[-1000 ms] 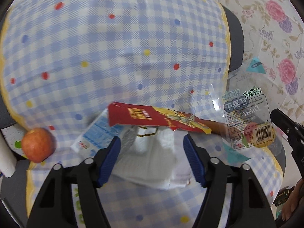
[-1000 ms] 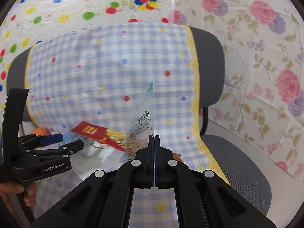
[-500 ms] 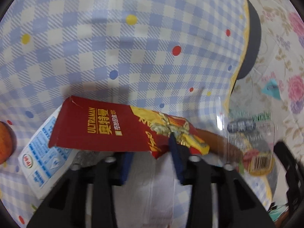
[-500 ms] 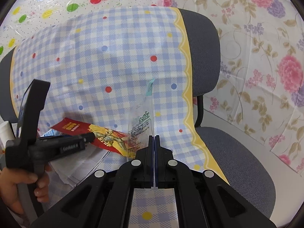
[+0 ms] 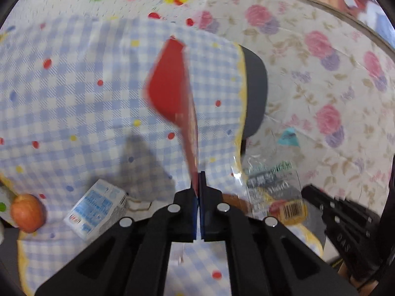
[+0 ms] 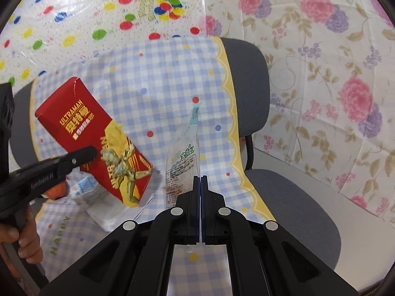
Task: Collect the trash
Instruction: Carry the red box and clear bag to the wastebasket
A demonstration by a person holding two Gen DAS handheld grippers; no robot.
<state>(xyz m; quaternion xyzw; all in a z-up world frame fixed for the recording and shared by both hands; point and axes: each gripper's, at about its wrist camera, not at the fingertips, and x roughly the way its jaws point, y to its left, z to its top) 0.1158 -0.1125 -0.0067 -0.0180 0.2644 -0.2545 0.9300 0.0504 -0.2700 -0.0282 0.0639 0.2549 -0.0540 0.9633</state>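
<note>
Left gripper [image 5: 198,180] clenched on the near edge of the red snack wrapper [image 5: 170,86], held clear above the checked cloth [image 5: 74,98]; right gripper [image 6: 200,185] clamped on the near end of the clear plastic packet [image 6: 182,162], also lifted off the cloth.

Likely trouble: thin pinch on a slick foil edge, so slipping out under any quick swing; broad wrapper catching air and twisting in the jaws; same risk for the floppy clear packet, gripped only at one end. Two tools close together, so a chance of knocking wrapper against packet and tearing one loose. More trash left on the seat: blue-and-white carton [image 5: 96,207] near left, crumpled white tissue [image 6: 108,214] beside it; easy to forget with both tongs full. Apple [image 5: 27,212] at the far-left edge, probably not rubbish; worth leaving alone. No bin visible in either view, so no telling where the load goes.

Pose: both tools angled downward toward the chair [image 6: 249,86]; left tool seen from the right camera reaching in from the left, bare hand [image 6: 22,236] wrapped round its handle low at the edge; right tool visible at the lower right of the left camera; right hand itself barely in view.
</note>
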